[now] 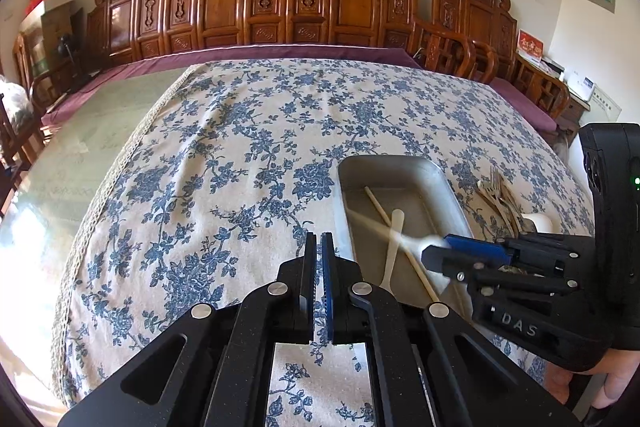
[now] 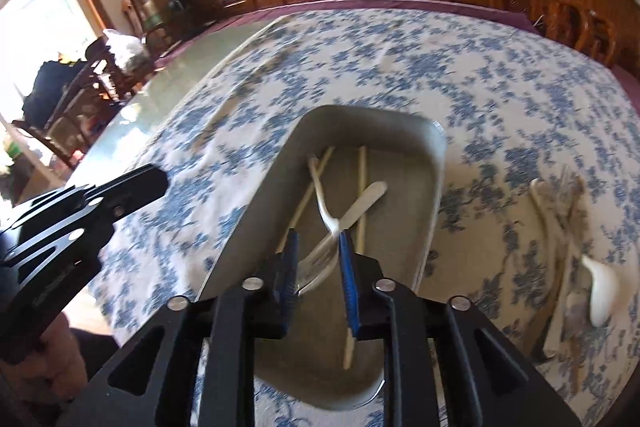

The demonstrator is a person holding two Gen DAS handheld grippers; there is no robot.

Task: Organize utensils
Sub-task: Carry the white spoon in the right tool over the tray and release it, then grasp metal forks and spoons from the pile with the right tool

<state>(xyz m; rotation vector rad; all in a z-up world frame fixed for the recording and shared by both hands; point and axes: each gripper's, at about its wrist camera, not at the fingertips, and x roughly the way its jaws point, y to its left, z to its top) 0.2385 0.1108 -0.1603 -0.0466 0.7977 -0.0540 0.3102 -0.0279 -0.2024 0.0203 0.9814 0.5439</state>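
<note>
Right gripper (image 2: pixel 316 255) hangs low over the metal tray (image 2: pixel 436 163), jaws part-open around a blurred white spoon (image 2: pixel 362 199), so dropping it in, I reckon. Left gripper (image 1: pixel 319 247) idles nearly closed, empty. More utensils (image 2: pixel 568 227) wait beside the tray.

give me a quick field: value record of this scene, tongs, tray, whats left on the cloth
left tongs: nearly shut, holding nothing, over the tablecloth
right tongs: over the tray, white spoon between the fingers, blurred; grip unclear
metal tray: holds chopsticks and another white utensil
still outside tray: utensil pile with a white ceramic spoon, right of the tray
</note>
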